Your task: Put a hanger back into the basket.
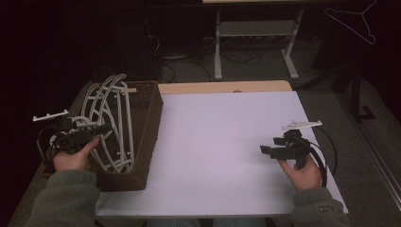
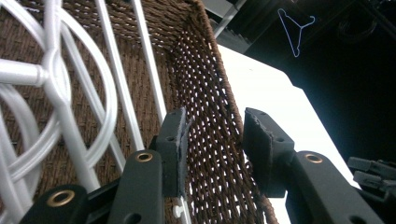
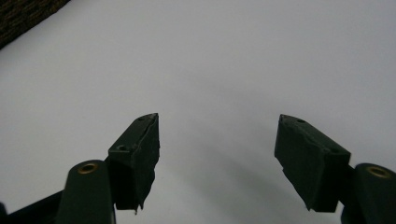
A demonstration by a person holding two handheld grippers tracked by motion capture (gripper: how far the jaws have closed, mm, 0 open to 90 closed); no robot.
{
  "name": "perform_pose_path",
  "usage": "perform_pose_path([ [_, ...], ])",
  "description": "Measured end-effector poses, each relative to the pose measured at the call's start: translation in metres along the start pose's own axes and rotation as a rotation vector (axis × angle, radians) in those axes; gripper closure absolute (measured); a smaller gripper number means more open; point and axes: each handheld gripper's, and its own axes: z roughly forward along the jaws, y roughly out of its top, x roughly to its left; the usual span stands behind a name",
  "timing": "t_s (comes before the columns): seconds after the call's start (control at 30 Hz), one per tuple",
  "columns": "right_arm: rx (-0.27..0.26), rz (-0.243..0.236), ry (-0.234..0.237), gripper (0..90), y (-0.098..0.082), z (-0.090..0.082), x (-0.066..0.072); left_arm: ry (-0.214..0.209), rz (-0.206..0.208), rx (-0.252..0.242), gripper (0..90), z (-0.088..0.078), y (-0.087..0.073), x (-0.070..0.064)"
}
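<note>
Hangers (image 1: 109,124), white plastic ones, are standing bundled together in the woven brown basket (image 1: 147,137) at the left end of the worktop (image 1: 222,146), their curved shoulders and straight bars leaning against one another and rising above the rim. In the left gripper view the same hangers (image 2: 60,93) are crowding the inside of the basket (image 2: 205,88), just beside the left claw (image 2: 212,147). That claw is standing open, with nothing between its pads, and is pointing along the basket's inner wall; in the high view the left claw (image 1: 105,128) is hovering right at the hangers, over the basket. The step in hand is looking like work at the bundle itself, either a hanger just released into the basket or one about to be picked. A next grasp would be calling for the open pads to straddle a single thin bar without catching its neighbours.

The right claw (image 1: 265,150) is resting well apart, near the right edge of the worktop, open and empty; in its own view the right claw (image 3: 217,154) is facing bare white surface.

Beyond the white worktop, a wooden edge is showing at the back, and the room is lying dark, with table legs, cables on the floor and a wire hanger (image 1: 352,21) hanging at the upper right.
</note>
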Motion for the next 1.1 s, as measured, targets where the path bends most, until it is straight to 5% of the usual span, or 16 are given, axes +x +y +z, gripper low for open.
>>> perform_pose_path([
  [0.57, -0.002, -0.012, 0.005, 29.2, -0.001, -0.001, 0.004, -0.115, 0.096, 0.017, 55.2, 0.015, -0.019, -0.042],
  [1.1, -0.009, -0.010, 0.010, 28.4, -0.005, -0.006, 0.005, -0.209, 0.164, 0.059, 53.7, 0.031, -0.038, -0.067],
])
